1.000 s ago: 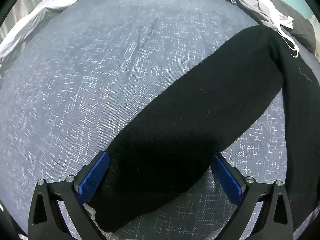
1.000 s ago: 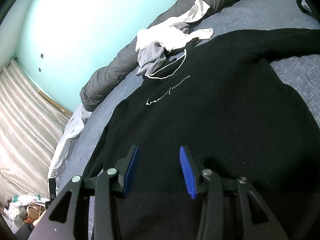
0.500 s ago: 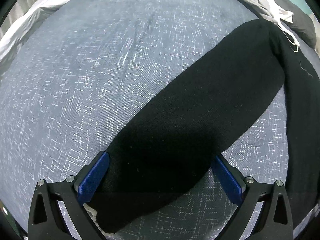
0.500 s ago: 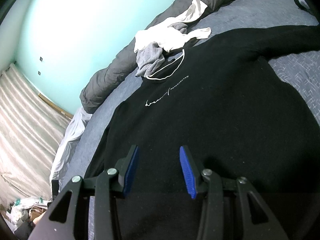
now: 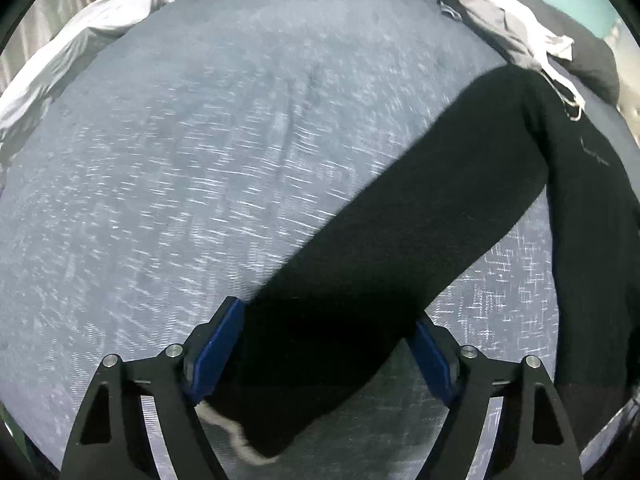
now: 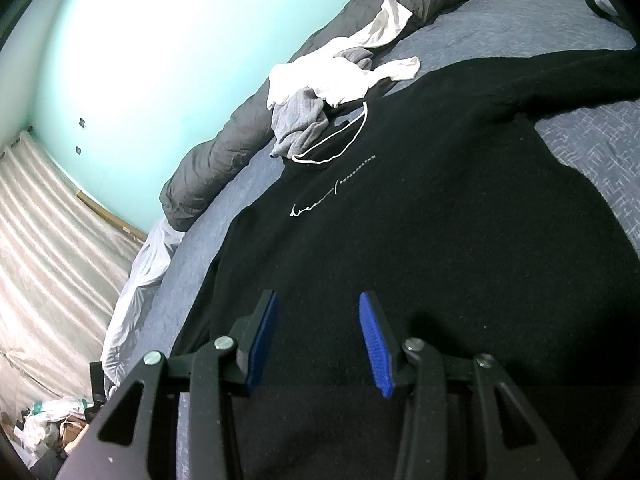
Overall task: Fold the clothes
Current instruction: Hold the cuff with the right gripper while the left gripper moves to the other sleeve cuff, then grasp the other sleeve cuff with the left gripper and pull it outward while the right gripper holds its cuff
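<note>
A black sweatshirt with white chest lettering and a white-trimmed neckline lies flat on the blue-grey bedspread. One black sleeve runs diagonally from the lower middle to the upper right in the left wrist view. Its cuff end, with a pale edge, lies between the blue pads of my left gripper. That gripper is open and the pads straddle the sleeve. My right gripper hovers open just over the sweatshirt's lower body, with nothing between its pads.
A heap of white and grey clothes sits by the sweatshirt's neck, also visible as clothes at the far right. A dark grey duvet lines the far bed edge. A white sheet hangs off the side near a curtain and floor clutter.
The left gripper's jaws have narrowed around the sleeve, and its view has shifted with motion blur. The right gripper's view has barely moved.
</note>
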The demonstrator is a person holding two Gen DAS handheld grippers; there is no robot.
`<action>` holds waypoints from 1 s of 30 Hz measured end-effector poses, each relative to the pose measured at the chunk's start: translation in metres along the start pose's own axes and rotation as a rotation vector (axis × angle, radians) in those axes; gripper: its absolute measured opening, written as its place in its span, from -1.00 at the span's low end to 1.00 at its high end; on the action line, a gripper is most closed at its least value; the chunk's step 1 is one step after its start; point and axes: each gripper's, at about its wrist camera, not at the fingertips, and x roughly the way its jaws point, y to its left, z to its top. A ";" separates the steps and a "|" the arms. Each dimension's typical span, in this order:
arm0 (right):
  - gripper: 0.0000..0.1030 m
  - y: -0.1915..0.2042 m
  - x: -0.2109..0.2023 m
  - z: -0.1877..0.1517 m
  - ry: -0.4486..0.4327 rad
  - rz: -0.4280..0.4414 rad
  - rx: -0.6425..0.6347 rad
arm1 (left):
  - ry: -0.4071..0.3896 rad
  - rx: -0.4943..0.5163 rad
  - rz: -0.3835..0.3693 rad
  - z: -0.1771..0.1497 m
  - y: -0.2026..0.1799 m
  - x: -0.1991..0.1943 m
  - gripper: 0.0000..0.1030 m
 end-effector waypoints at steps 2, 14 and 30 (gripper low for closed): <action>-0.17 0.000 0.000 0.000 0.000 0.000 0.002 | -0.003 0.005 -0.003 -0.001 0.007 -0.004 0.47; -0.17 0.002 0.003 -0.002 0.006 0.002 -0.002 | -0.042 0.009 -0.057 -0.017 0.011 -0.037 0.45; -0.17 0.002 0.003 -0.003 0.009 -0.001 0.000 | 0.020 -0.007 -0.049 -0.023 0.038 -0.002 -0.07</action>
